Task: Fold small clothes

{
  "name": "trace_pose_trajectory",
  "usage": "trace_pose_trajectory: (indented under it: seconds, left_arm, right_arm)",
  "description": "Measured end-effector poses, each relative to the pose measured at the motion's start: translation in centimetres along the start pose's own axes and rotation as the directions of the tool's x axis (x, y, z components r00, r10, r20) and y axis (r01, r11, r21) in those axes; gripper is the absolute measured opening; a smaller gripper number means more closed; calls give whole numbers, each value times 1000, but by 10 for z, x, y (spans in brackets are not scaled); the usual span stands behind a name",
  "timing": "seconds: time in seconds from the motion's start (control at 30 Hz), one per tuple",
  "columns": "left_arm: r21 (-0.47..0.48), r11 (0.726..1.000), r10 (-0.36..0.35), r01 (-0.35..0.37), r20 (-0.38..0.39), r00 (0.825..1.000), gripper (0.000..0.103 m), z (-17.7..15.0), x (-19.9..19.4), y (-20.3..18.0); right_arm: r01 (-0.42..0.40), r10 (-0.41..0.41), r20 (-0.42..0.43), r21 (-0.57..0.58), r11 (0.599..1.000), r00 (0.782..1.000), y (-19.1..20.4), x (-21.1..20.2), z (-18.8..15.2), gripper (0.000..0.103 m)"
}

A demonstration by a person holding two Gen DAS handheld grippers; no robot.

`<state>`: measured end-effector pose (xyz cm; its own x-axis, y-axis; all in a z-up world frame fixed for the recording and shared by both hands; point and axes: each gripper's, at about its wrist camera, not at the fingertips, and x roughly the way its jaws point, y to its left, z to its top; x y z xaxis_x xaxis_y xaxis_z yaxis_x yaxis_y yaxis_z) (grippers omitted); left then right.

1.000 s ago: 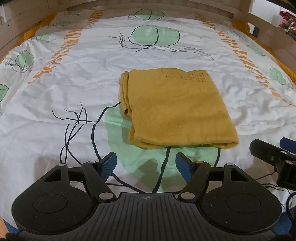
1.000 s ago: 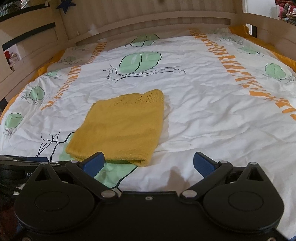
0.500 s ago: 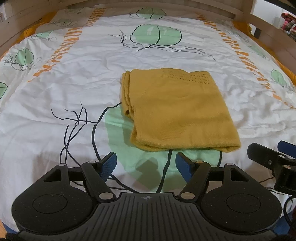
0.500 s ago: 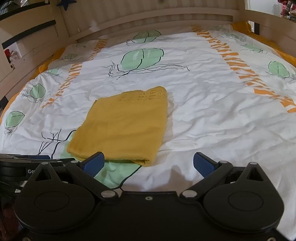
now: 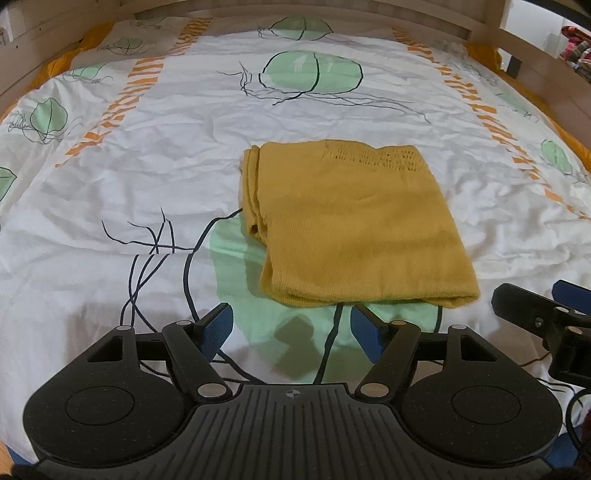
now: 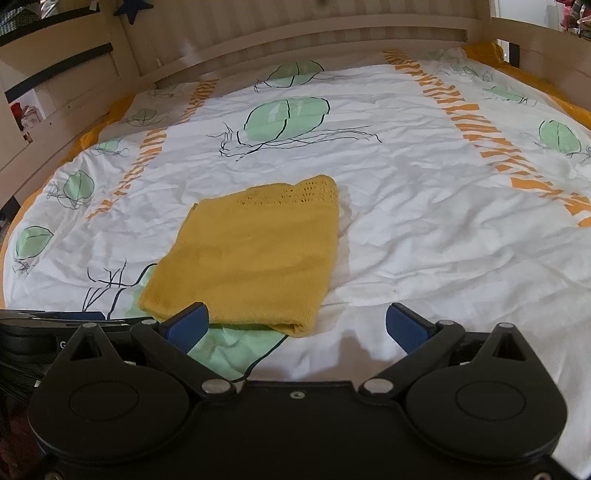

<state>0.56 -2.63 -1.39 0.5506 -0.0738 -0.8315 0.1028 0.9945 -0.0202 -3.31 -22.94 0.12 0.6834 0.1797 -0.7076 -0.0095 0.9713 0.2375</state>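
Matt knitted garment (image 5: 354, 225) on creased cotton sheet (image 5: 147, 206).

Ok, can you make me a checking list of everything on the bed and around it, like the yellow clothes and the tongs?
Surface: bed cover, white with green leaves and orange stripes, wrinkled.
Job's things: yellow knit garment, folded into a neat rectangle, lying flat in the middle of the bed; nothing touches it.
Clutter: nothing seen on the bed.
Grippers: left tongs open and empty, just short of the garment's near edge; right tongs open and empty, at its near right corner.
Cables: a dark cable beside the right tongs' body, at the left view's right edge.
Surroundings: wooden bed frame around the bed; shelves on the left.
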Motion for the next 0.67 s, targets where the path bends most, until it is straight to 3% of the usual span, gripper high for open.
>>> trace_pose_trajectory:
  seconds: [0.67]
  left_arm:
    - [24, 1000, 3, -3, -5, 1000, 69, 7, 5, -3]
  right_arm:
    - [-9, 10, -16, 27, 1000, 1000, -4, 8, 6, 102]
